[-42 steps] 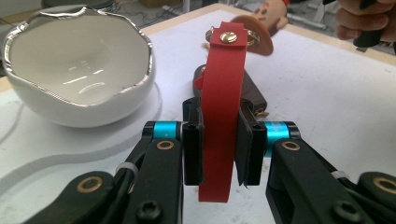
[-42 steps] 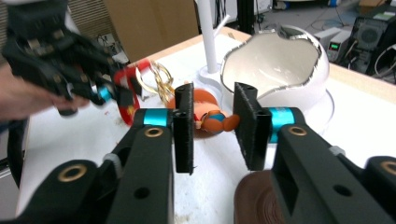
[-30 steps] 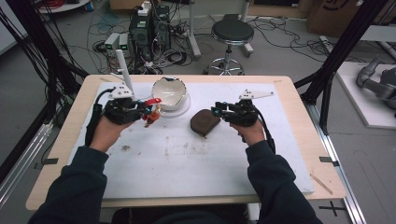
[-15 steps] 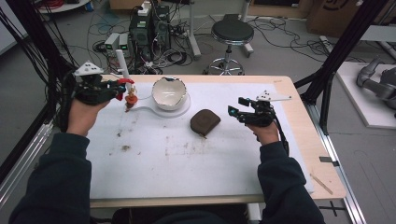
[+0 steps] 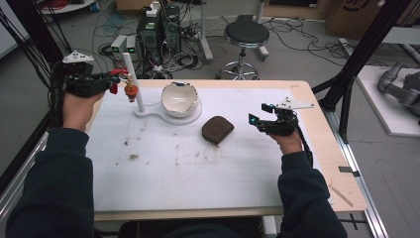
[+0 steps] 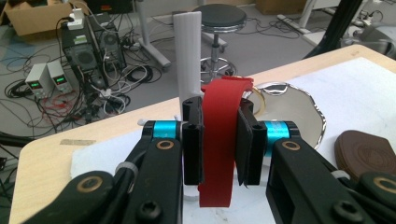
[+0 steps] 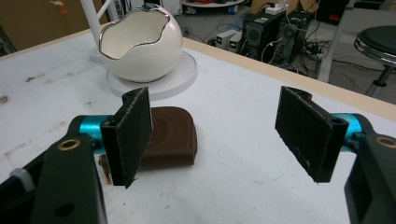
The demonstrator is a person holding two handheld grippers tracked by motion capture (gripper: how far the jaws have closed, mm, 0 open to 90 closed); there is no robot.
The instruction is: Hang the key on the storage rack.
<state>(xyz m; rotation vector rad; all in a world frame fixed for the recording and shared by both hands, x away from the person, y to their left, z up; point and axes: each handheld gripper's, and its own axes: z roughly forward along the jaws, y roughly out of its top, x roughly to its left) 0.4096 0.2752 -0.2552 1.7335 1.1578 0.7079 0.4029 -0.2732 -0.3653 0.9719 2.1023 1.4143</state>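
The left gripper (image 5: 111,82), clamped on a red watch strap (image 6: 219,140), has lifted it to the white post (image 5: 134,84) at ten o'clock, seemingly to hang it; the right gripper (image 5: 258,120) has just opened, empty, beside the brown pouch (image 5: 217,130).

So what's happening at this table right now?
A person at the table holds a two-fingered gripper in each hand. The left gripper is clamped on a red watch strap and holds it up beside the white post of a stand that also carries an egg-shaped white bowl. The right gripper has just been opening; its fingers stand wide apart with nothing between them, near a brown leather pouch lying on the table.
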